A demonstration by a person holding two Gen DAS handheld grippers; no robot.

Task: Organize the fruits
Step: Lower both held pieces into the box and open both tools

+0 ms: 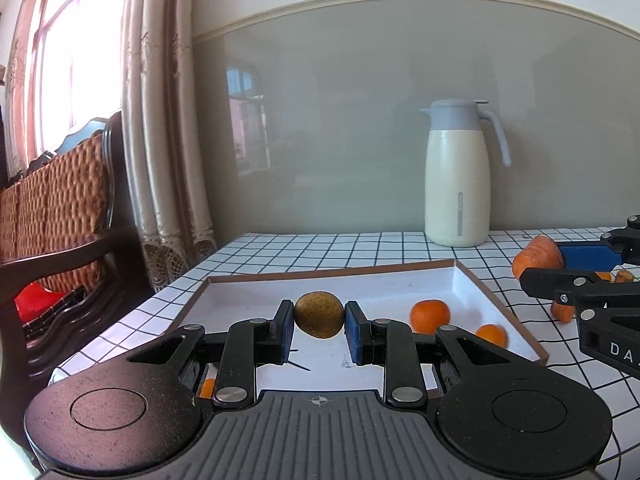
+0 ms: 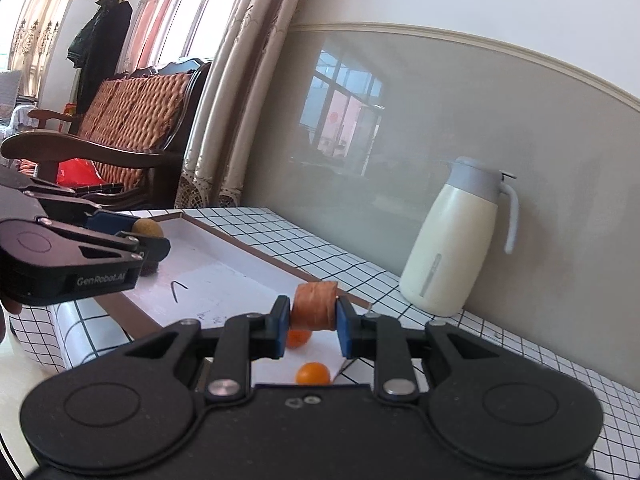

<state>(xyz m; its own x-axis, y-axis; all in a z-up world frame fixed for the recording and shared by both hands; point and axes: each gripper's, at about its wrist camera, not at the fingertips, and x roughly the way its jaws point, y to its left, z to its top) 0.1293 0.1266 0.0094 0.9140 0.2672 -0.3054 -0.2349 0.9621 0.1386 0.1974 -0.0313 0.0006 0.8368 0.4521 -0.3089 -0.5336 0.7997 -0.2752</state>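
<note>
The brownish-yellow round fruit (image 1: pixel 319 314) sits between the blue pads of the left gripper (image 1: pixel 319 322), which is clamped on it from both sides and holds it above the white tray (image 1: pixel 256 288). The carrot piece (image 2: pixel 314 306) is pinched the same way in the right gripper (image 2: pixel 312 318), its cut end turned to the camera, above the near corner of the tray.

The tray is shallow, with a brown rim, and lies under and ahead of the left gripper. Inside it, to the right of the held fruit, are two small oranges: one orange (image 1: pixel 430 316) further in and a second orange (image 1: pixel 492 335) nearer to the rim. A bit more orange (image 1: pixel 207 388) shows behind the left finger; what it is I cannot tell.

Outside the tray, under the right gripper, a few more orange pieces (image 1: pixel 562 311) lie on the checked tablecloth (image 1: pixel 360 246). Beyond the tray a cream thermos jug (image 1: pixel 458 176) with a grey lid stands by the wall.
</note>
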